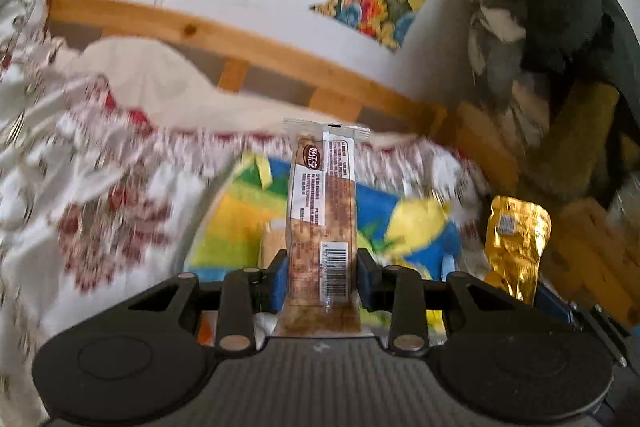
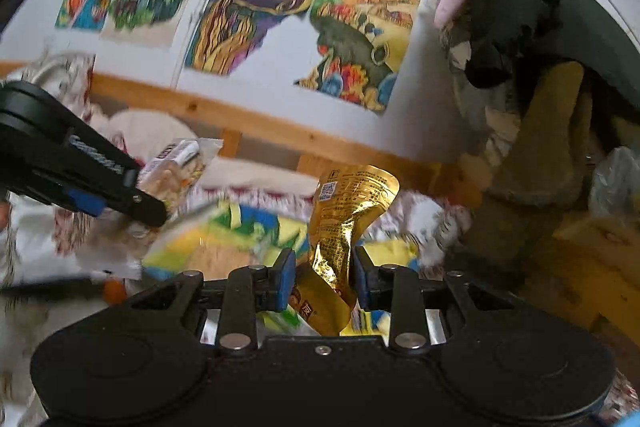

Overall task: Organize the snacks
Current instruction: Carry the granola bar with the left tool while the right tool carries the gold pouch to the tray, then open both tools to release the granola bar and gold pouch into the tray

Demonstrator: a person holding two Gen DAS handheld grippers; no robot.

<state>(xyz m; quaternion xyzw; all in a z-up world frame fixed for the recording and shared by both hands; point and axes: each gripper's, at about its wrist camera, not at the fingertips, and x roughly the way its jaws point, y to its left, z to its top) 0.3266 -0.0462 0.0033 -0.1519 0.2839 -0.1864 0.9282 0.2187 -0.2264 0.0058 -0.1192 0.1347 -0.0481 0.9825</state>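
Both tongs clench snacks, lifted clear of the bed (image 1: 132, 187).
Left tongs (image 1: 322, 279) grip a wrapped bar (image 1: 322, 211) at its base; right tongs (image 2: 323, 281) pinch a gold pouch (image 2: 344, 211), at three o'clock of the bar.

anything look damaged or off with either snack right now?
The gold foil snack pouch in the right tongs is crumpled and pinched at its waist, its top flaring out bent. The long brown-and-clear wrapped snack bar in the left tongs stands straight and looks intact. No spill visible.
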